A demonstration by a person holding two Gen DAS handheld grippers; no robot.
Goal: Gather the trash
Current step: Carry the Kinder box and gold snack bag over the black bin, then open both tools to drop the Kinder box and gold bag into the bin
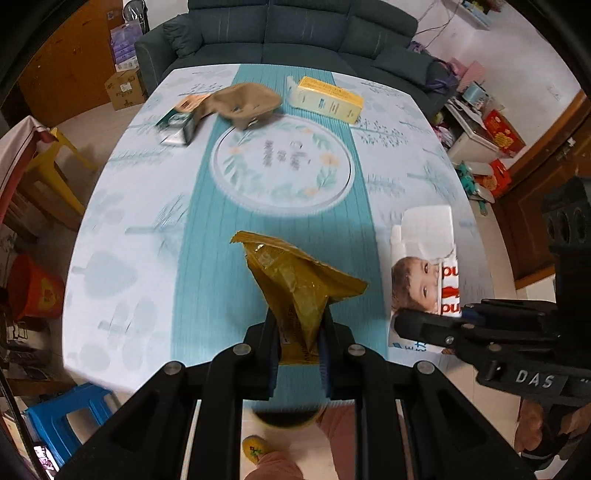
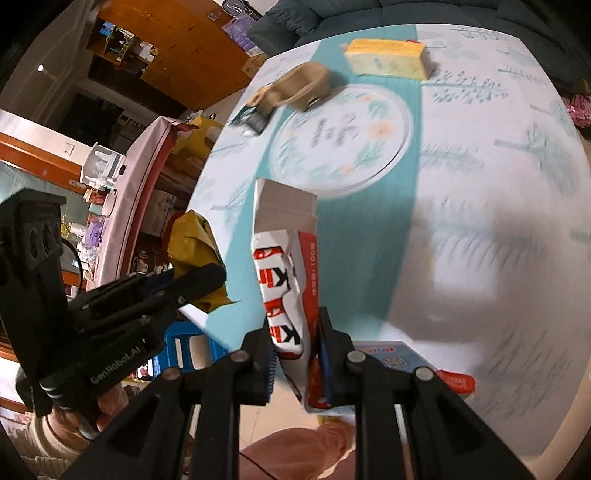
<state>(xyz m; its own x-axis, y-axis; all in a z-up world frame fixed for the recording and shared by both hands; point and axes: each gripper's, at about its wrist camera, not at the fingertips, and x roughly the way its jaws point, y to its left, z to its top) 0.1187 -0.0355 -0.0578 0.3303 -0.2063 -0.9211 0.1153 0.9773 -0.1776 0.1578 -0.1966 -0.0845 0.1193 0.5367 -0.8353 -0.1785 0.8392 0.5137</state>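
Note:
My left gripper [image 1: 297,334] is shut on a crumpled mustard-yellow wrapper [image 1: 295,284], held above the near edge of the round table [image 1: 122,258]. Beside it on the right, my right gripper [image 2: 295,336] is shut on a white and red carton [image 2: 284,258]; the left wrist view shows a child's face printed on this carton [image 1: 421,277]. The right wrist view also catches the left gripper [image 2: 199,280] with the yellow wrapper [image 2: 190,240]. At the table's far side lie a brown pulp cup tray [image 1: 247,101], a yellow box [image 1: 328,98] and a dark green packet [image 1: 177,123].
A flat white and red box [image 2: 410,363] lies at the table's near edge. A dark sofa [image 1: 295,33] stands behind the table. A blue stool [image 1: 66,413], a red bucket [image 1: 33,288] and a yellow chair [image 1: 55,166] stand on the left. A person's pink-clad leg [image 1: 280,465] is below.

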